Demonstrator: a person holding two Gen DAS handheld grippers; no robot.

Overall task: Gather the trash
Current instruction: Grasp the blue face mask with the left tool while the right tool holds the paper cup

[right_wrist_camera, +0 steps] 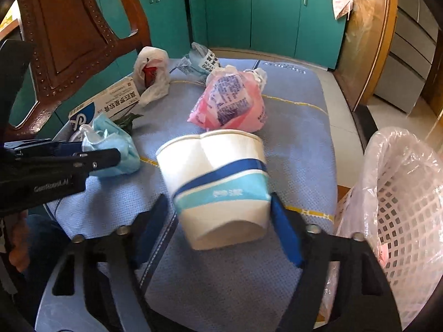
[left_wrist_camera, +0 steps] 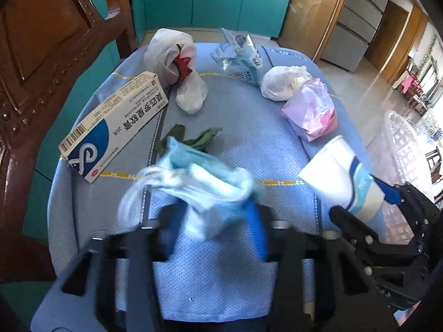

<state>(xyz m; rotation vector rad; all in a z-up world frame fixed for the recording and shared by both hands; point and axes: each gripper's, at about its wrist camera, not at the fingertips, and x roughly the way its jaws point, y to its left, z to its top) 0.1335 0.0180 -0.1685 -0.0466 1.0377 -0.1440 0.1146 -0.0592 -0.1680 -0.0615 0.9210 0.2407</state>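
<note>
Two tongs are at work over the blue cushioned chair seat (left_wrist_camera: pixel 249 144), and each has one piece of trash clamped between its blue pads. The left tongs (left_wrist_camera: pixel 213 221) are closed on one crumpled blue face mask (left_wrist_camera: pixel 199 182), lifted just above the near part of the seat, its white ear loop hanging off to the left. The right tongs (right_wrist_camera: pixel 221 221) are squeezed on one white paper cup (right_wrist_camera: pixel 218 185) with a blue band, held on its side with the dented mouth pointing away, near the seat's right edge. Still lying on the seat I count six things: one long white-and-blue medicine box (left_wrist_camera: pixel 116 121) along the left edge, partly overhanging it; one white plastic bag (left_wrist_camera: pixel 177 69) with something red inside at the far left corner; one clear printed wrapper (left_wrist_camera: pixel 238 55) at the far edge; one white crumpled wad (left_wrist_camera: pixel 279 83) touching one pink plastic bag (left_wrist_camera: pixel 313 110) toward the far right; and one small sprig of green leaves (left_wrist_camera: pixel 193 138) near the middle, just beyond the mask. Off the right edge of the seat stands one white lattice bin (right_wrist_camera: pixel 401 207) lined with a clear plastic bag, just beside the cup. One carved wooden chair back (right_wrist_camera: pixel 72 27) rises at the left, with teal cabinets (right_wrist_camera: pixel 249 19) beyond the far edge.
</note>
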